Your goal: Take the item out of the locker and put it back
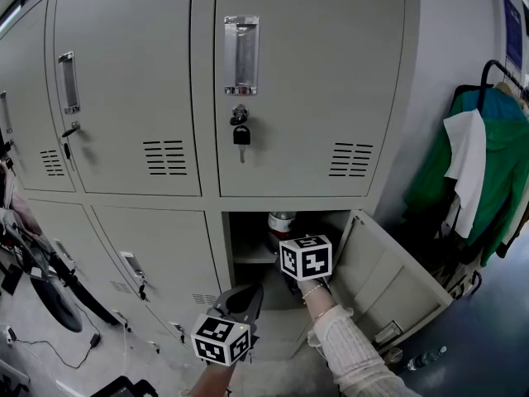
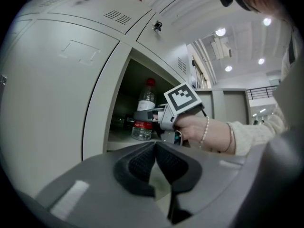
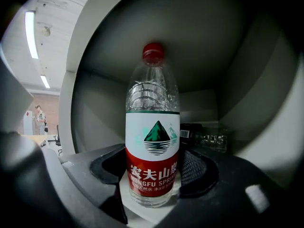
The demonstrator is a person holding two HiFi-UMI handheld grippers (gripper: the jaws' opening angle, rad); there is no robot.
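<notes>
The locker (image 1: 310,81) has its lower compartment (image 1: 248,238) open at bottom centre of the head view. There the water bottle (image 3: 153,146) stands upright on the shelf (image 1: 252,256), red cap up. The right gripper (image 3: 153,175) reaches in, its jaws clasping the bottle's lower label from both sides. The left gripper (image 2: 155,163) hangs lower left, outside, clenched on nothing.
</notes>
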